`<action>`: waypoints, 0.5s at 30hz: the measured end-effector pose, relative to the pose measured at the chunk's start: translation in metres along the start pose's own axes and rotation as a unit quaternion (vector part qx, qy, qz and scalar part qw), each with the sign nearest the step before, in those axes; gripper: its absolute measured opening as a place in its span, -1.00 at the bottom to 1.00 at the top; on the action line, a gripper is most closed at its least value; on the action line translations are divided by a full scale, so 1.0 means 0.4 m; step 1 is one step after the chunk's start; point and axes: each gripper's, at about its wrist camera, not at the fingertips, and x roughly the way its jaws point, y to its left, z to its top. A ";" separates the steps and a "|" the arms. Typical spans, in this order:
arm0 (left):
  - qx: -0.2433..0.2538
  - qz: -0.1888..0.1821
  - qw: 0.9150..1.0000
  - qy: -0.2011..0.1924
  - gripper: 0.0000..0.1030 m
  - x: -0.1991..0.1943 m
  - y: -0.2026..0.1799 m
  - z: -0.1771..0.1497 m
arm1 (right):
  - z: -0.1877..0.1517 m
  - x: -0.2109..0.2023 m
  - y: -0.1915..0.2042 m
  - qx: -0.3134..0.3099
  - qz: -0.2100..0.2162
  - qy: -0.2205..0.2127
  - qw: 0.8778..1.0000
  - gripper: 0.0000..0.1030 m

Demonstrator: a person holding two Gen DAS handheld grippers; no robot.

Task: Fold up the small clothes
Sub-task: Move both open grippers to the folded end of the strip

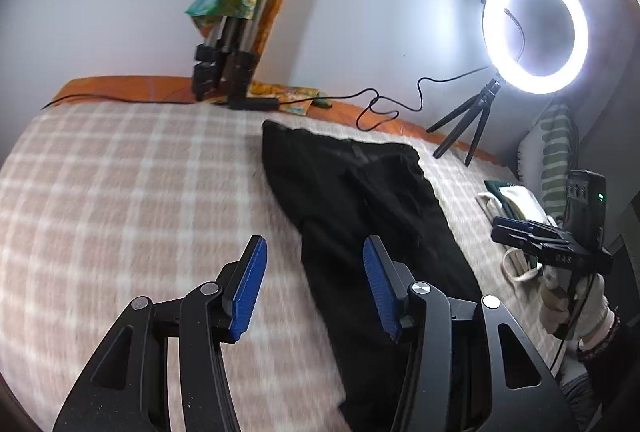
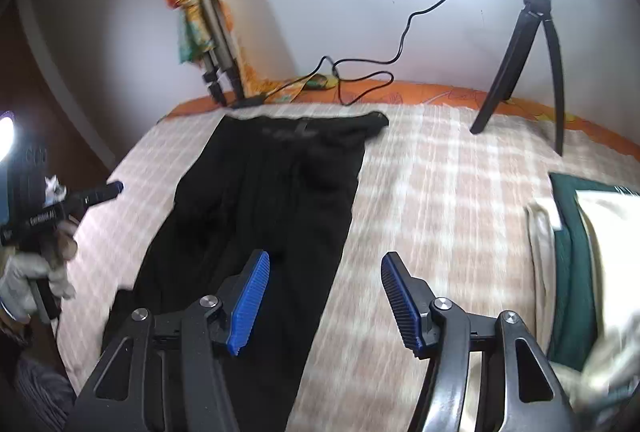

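Two open grippers above black trousers, long fold apparently done.
Left wrist view: left gripper spread, empty; black trousers under its right pad. Right wrist view: right gripper spread, empty; trousers beneath the left pad, folded pile right.

No text sharp enough to read

Black garment, folded lengthwise, lying flat on checked blanket
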 end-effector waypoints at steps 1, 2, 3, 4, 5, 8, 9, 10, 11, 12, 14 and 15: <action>-0.002 -0.003 1.000 -0.002 -0.01 0.013 0.003 0.013 | 0.020 0.017 -0.011 0.007 0.002 0.002 1.000 0.16; -0.006 -0.009 1.000 -0.004 0.00 0.028 0.008 0.026 | 0.038 0.036 -0.022 0.013 0.004 0.003 1.000 0.13; -0.011 -0.013 1.000 -0.004 0.00 0.045 0.016 0.039 | 0.056 0.054 -0.033 0.020 0.007 0.005 1.000 0.08; -0.017 -0.016 1.000 -0.004 0.00 0.061 0.023 0.050 | 0.065 0.066 -0.041 0.025 0.009 0.005 1.000 0.05; -0.022 -0.020 1.000 -0.001 0.00 0.086 0.031 0.064 | 0.082 0.087 -0.052 0.034 0.014 0.007 0.999 0.03; -0.022 -0.017 1.000 0.009 0.00 0.139 0.044 0.090 | 0.124 0.141 -0.082 0.051 0.019 0.006 0.998 -0.17; -0.019 -0.013 1.000 0.012 0.00 0.160 0.048 0.098 | 0.139 0.163 -0.087 0.051 0.017 0.008 0.999 -0.23; -0.014 -0.008 1.000 0.015 0.00 0.176 0.050 0.103 | 0.149 0.178 -0.090 0.049 0.013 0.009 0.999 -0.29; -0.005 0.005 1.000 0.018 0.00 0.194 0.049 0.109 | 0.161 0.203 -0.089 0.038 -0.003 0.012 0.999 -0.31; 0.007 0.014 1.000 0.022 0.00 0.213 0.046 0.114 | 0.167 0.217 -0.086 0.029 -0.011 0.014 0.999 -0.31; 0.019 0.014 0.999 0.027 0.00 0.240 0.043 0.122 | 0.180 0.246 -0.088 0.026 -0.004 0.017 0.999 -0.31; 0.023 0.012 0.999 0.030 0.00 0.255 0.042 0.124 | 0.188 0.260 -0.090 0.031 0.008 0.017 0.999 -0.31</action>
